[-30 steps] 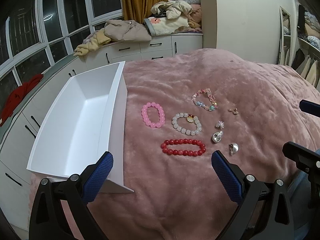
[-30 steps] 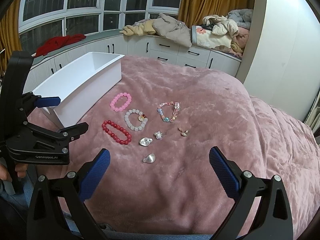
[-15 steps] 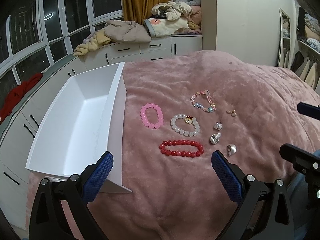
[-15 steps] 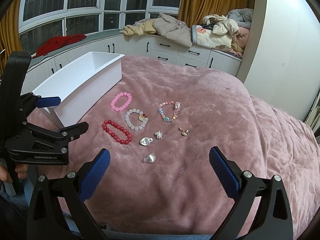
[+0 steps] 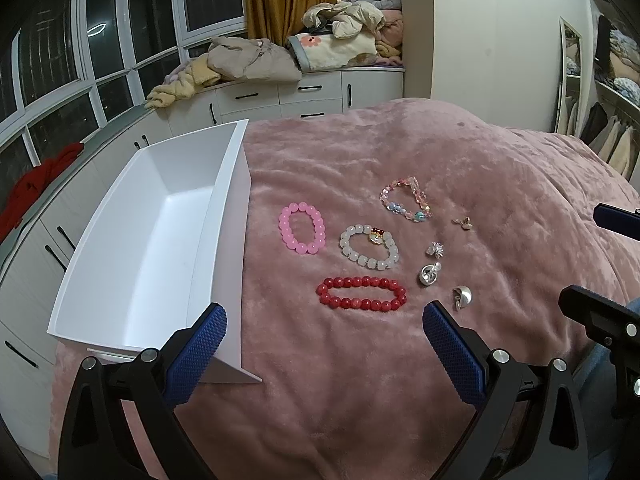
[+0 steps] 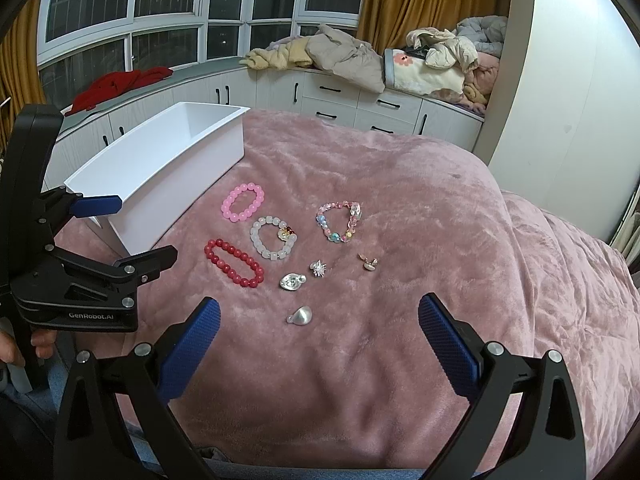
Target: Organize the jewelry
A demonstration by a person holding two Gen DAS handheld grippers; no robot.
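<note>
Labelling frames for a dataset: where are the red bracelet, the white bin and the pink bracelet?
red bracelet [image 5: 361, 299]: left wrist view, near row of beads.
white bin [image 5: 230, 208]: left wrist view, long right wall.
pink bracelet [image 6: 231, 201]: right wrist view, left-side beads.

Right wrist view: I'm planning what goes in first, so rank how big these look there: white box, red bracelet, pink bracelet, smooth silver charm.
1. white box
2. red bracelet, though it lies nearer the camera
3. pink bracelet, close to the red one, so this order is unsure
4. smooth silver charm

"GenRobot.AI" in pale letters, on left gripper [image 6: 124, 236] body
</note>
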